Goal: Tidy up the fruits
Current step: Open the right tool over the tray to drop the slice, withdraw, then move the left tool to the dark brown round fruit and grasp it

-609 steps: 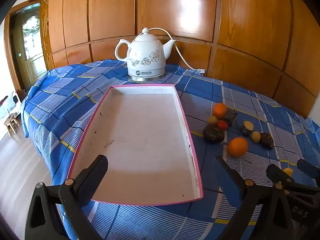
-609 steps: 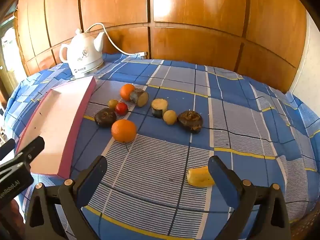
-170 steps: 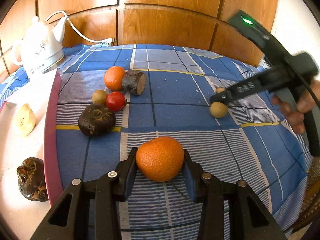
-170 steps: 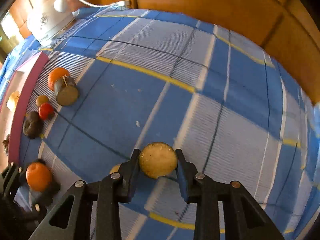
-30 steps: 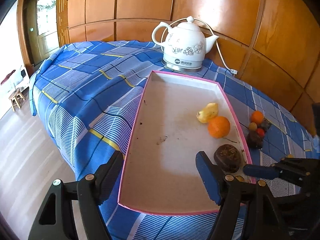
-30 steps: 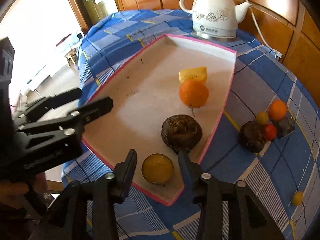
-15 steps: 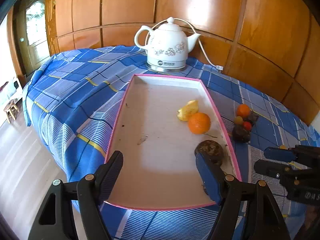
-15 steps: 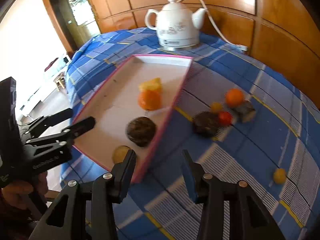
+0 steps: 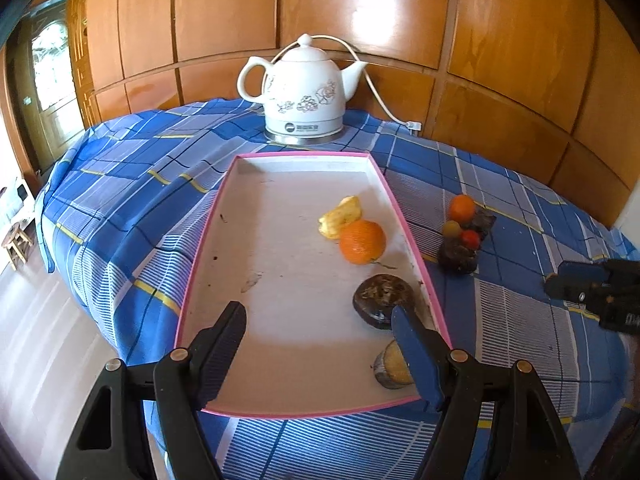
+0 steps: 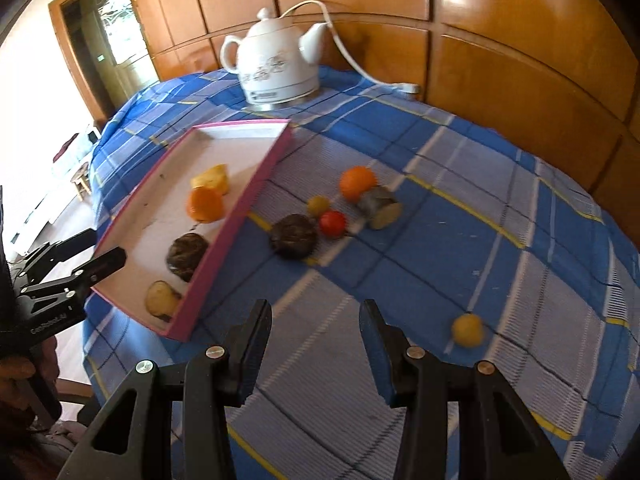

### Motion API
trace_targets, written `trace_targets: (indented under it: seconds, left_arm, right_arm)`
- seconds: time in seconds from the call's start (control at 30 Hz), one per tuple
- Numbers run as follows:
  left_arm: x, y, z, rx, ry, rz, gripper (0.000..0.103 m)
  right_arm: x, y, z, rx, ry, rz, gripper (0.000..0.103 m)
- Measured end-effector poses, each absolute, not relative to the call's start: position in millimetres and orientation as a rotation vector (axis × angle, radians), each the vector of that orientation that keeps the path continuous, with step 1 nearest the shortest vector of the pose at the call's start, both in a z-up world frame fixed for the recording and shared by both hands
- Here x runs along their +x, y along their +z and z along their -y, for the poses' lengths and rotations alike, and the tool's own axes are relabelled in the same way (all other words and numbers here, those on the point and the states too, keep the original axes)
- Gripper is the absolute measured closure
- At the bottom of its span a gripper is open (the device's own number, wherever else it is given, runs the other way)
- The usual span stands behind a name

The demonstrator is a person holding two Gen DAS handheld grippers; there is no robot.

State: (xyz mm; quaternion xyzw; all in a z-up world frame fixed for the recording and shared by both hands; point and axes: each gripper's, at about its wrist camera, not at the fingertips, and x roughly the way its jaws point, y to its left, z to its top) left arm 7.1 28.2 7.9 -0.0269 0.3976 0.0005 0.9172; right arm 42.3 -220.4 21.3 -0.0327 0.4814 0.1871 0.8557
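Tray (image 10: pixel 256 168), left: holds yellow piece (image 10: pixel 211 178), orange (image 10: pixel 205 204), dark fruit (image 10: pixel 187 254), cut piece (image 10: pixel 162 300). Cloth, right: six pieces left, five clustered around tomato (image 10: pixel 332 224), one yellow ball (image 10: pixel 467 330) apart. Left gripper (image 9: pixel 320 340) wide, empty; right gripper (image 10: pixel 316 344) narrower, empty.

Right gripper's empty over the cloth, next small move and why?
Probably swing the right gripper toward the small yellow fruit lying alone on the tablecloth just to its right. Its jaws stand open with nothing between them, four pieces already sit in the pink tray, and that fruit looks like the nearest one left outside.
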Motion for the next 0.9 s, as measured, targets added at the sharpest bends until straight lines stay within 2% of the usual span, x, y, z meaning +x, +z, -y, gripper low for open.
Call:
trace_targets:
  seconds: [0.5,0.73,0.9]
  left_arm:
    - [20.0,21.1,12.9,0.015,-0.131,-0.815,0.028]
    - [41.0,25.0,43.2,0.073,-0.252,-0.836,0.033]
    - [64.4,22.5,70.4,0.138,-0.344,-0.866,0.036]
  right_arm:
    - [67.6,19.1,303.9,-0.069,0.225,-1.032,0.057]
    - [80.2,-6.9,356.8,0.106,0.121,-1.074,0.057]
    - [85.1,-3.3,371.0,0.210,0.113,-1.068,0.057]
